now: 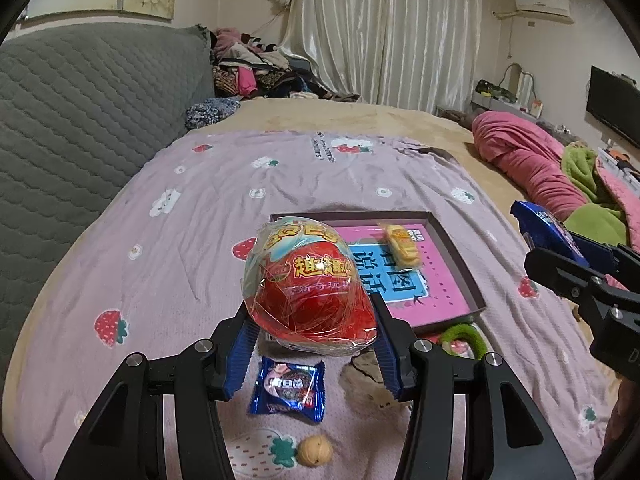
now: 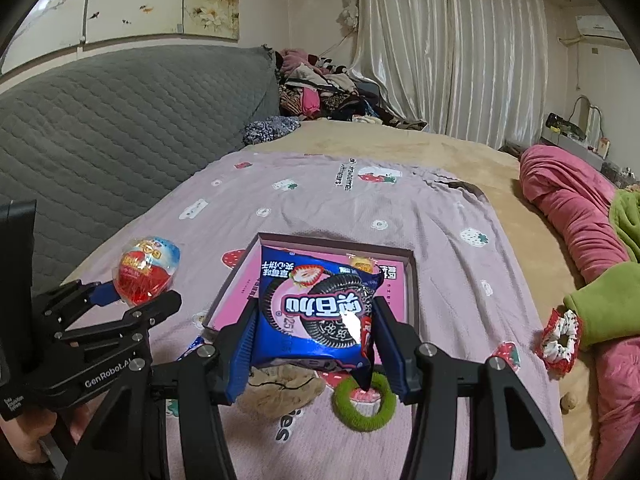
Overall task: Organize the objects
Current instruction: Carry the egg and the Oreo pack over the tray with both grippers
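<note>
My left gripper [image 1: 312, 320] is shut on a red egg-shaped toy in clear wrap [image 1: 308, 288] and holds it above the bed, just short of the shallow pink box [image 1: 452, 252]. It also shows in the right wrist view [image 2: 146, 276]. My right gripper [image 2: 314, 332] is shut on a large blue cookie packet [image 2: 316, 308], held over the near edge of the box [image 2: 414, 280]. A yellow snack pack [image 1: 402, 244] lies in the box. A small blue cookie packet [image 1: 288, 390] and a walnut [image 1: 315, 451] lie on the sheet below my left gripper.
A green hair tie [image 2: 366, 400] and a tan flat object [image 2: 280, 392] lie near the box's front. A red scrunchie [image 2: 560, 338] lies at the right. Pink and green blankets [image 2: 576, 216] pile on the right; a grey quilted headboard [image 1: 80, 120] stands left.
</note>
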The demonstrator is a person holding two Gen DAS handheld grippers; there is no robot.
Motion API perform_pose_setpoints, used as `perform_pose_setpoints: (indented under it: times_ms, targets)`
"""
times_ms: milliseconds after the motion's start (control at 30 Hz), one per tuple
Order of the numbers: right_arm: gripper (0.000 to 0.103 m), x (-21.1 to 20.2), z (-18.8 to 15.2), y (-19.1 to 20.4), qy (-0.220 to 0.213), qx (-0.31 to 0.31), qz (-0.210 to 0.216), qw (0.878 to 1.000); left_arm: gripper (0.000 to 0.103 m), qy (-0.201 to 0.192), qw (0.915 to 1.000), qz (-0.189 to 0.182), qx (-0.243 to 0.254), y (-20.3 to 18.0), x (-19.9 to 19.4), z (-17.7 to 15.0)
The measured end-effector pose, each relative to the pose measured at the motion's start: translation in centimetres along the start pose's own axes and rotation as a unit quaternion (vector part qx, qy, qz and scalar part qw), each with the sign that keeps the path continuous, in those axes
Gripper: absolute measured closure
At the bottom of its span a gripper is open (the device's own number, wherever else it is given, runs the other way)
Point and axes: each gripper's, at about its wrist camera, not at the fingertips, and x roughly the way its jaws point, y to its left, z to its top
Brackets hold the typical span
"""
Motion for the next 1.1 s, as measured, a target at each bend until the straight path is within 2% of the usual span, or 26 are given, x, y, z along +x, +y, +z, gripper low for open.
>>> perform_pose_setpoints:
  times_ms: [733, 1100]
  targets:
    - [0.049, 5.7, 0.2, -2.2, 0.018, 0.018, 0.004, 1.000, 0.048, 0.009, 0.9999, -0.005, 0.005, -1.1, 5.8, 1.2]
    - [0.049, 9.6, -0.5, -3.6, 0.036, 0.029, -0.004, 0.999, 0.048, 0.024, 0.9996, -0.007, 0.009, -1.1, 10.1, 0.9]
